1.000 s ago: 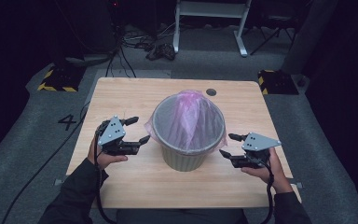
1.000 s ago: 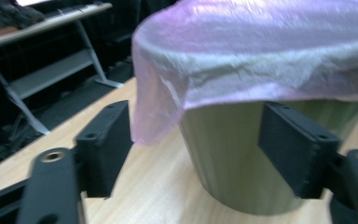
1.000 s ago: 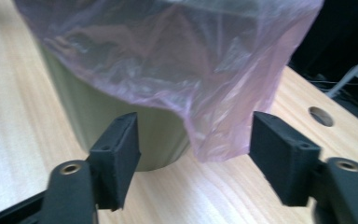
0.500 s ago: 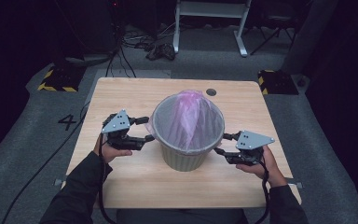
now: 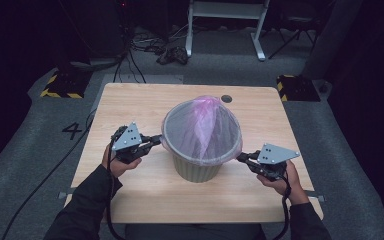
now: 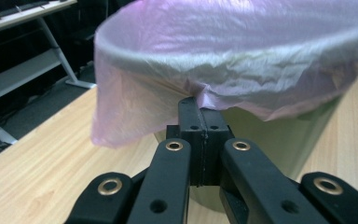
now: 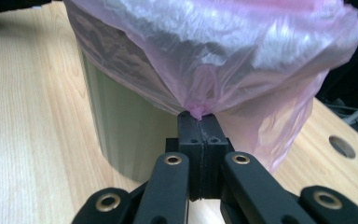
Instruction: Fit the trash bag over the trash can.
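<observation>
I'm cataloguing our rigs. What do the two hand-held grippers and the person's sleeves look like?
Both are black. The left hand-held gripper and right hand-held gripper each carry a grey three-cornered plate with dark dots, black linkage arms with brass-coloured rivets, and a trailing black cable. The sleeves are dark.

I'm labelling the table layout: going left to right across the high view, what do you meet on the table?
Left tongs → green bin lined with pink bag → right tongs.
</observation>
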